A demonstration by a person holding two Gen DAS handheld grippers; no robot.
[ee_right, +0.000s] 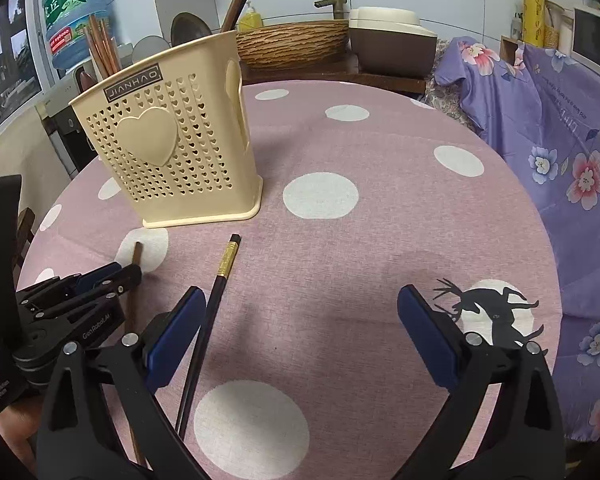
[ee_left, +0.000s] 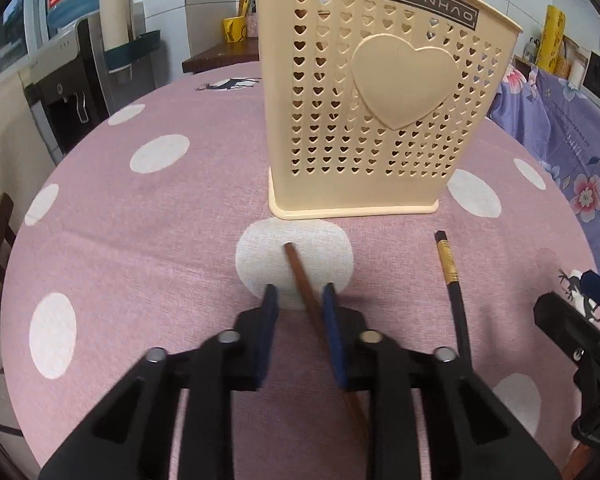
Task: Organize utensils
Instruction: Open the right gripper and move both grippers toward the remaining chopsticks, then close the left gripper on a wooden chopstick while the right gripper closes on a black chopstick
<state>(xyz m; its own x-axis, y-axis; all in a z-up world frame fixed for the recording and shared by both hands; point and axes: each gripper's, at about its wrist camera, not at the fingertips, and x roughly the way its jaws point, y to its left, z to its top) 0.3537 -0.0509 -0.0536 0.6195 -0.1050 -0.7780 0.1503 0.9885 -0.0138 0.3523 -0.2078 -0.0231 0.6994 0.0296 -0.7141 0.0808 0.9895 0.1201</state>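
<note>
Holder label (ee_right: 133, 81): "JIANHAO", pale letters on a dark strip near the rim of the cream utensil holder (ee_right: 204, 168).
Left gripper (ee_right: 130, 274) body: "GenRobot.AI" in white.
Tag under that gripper: "Data Acquisition System", small and partly dark.
Water bottle (ee_right: 74, 20): green and red labels, print unreadable.
Purple floral cloth (ee_right: 560, 120): small printed lines, unreadable.

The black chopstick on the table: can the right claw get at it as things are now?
Probably yes. The right claw is open and the black chopstick lies just inside its left finger, nothing covering it. The left claw, with the brown chopstick between its fingers, sits close alongside, so room is tight.
</note>
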